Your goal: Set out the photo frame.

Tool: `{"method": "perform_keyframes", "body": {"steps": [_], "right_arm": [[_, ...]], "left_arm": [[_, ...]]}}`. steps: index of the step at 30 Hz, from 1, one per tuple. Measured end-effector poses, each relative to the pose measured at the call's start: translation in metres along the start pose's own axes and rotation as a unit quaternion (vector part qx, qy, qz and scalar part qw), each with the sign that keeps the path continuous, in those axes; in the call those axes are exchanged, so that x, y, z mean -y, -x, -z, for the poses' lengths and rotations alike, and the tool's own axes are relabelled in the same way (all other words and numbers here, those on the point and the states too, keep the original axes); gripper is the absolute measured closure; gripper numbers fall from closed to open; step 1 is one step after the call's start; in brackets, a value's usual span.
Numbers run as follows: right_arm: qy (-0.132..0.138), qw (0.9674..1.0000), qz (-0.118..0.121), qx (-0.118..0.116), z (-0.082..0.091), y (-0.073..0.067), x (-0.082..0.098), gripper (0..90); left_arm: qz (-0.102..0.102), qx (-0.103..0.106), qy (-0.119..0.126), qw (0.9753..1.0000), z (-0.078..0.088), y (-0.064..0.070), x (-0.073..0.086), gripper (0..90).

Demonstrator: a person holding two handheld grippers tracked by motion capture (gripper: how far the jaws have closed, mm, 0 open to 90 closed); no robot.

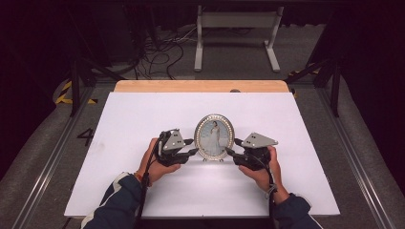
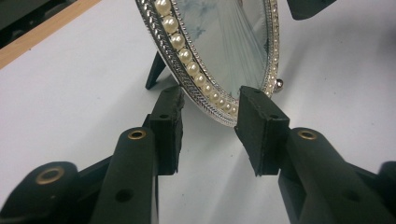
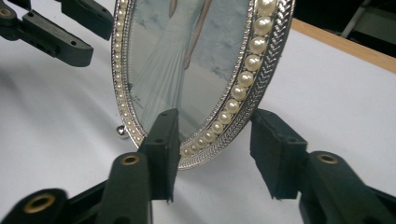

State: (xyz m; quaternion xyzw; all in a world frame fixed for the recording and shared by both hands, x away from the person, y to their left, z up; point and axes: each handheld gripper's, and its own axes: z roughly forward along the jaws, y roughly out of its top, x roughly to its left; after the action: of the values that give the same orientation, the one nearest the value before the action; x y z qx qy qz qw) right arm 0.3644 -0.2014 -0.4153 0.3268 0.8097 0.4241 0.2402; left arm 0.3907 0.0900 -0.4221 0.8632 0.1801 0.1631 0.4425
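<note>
the oval picture frame stands upright near the middle of the white table, long axis vertical, its glass face turned toward the person. its silver rim is ribbed metal set with a ring of pearl beads. the left claw and right claw flank its lower edges, each part open, pads straddling the rim without pressing on it.
</note>
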Motion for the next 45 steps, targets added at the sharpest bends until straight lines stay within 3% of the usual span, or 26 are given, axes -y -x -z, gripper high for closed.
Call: {"method": "perform_keyframes", "body": {"steps": [11, 17, 21, 23, 28, 31, 40, 45], "right_arm": [[-0.019, 0.9998, 0.009, 0.003, -0.004, -0.002, 0.001, 34.3], [-0.027, 0.9996, 0.011, 0.004, -0.007, -0.002, 0.002, 26.9], [-0.032, 0.9994, 0.011, 0.006, -0.008, -0.002, 0.003, 22.9], [-0.039, 0.9992, 0.008, 0.0, -0.009, -0.002, 0.004, 19.4], [-0.048, 0.9988, 0.001, -0.009, -0.014, 0.001, 0.007, 9.9], [-0.06, 0.9981, 0.007, -0.01, -0.016, -0.001, 0.008, 4.6], [-0.062, 0.9978, 0.02, 0.01, -0.016, -0.004, 0.009, 5.8], [-0.063, 0.9978, 0.021, 0.009, -0.015, -0.003, 0.01, 6.7]], "left_arm": [[0.001, -0.007, -0.017, 0.9998, 0.002, -0.001, 0.004, 43.6], [0.009, -0.028, -0.033, 0.999, -0.002, -0.002, 0.006, 25.0], [0.013, -0.032, -0.044, 0.9984, -0.004, -0.002, 0.007, 19.7], [0.015, -0.024, -0.051, 0.9983, -0.006, -0.002, 0.008, 16.2], [0.023, -0.026, -0.058, 0.9977, -0.006, -0.002, 0.012, 8.4], [0.017, -0.021, -0.06, 0.9979, -0.007, -0.002, 0.013, 4.7], [0.007, -0.028, -0.057, 0.998, -0.006, 0.0, 0.013, 3.9], [-0.003, -0.029, -0.053, 0.9982, -0.004, 0.001, 0.012, 6.0]]}}
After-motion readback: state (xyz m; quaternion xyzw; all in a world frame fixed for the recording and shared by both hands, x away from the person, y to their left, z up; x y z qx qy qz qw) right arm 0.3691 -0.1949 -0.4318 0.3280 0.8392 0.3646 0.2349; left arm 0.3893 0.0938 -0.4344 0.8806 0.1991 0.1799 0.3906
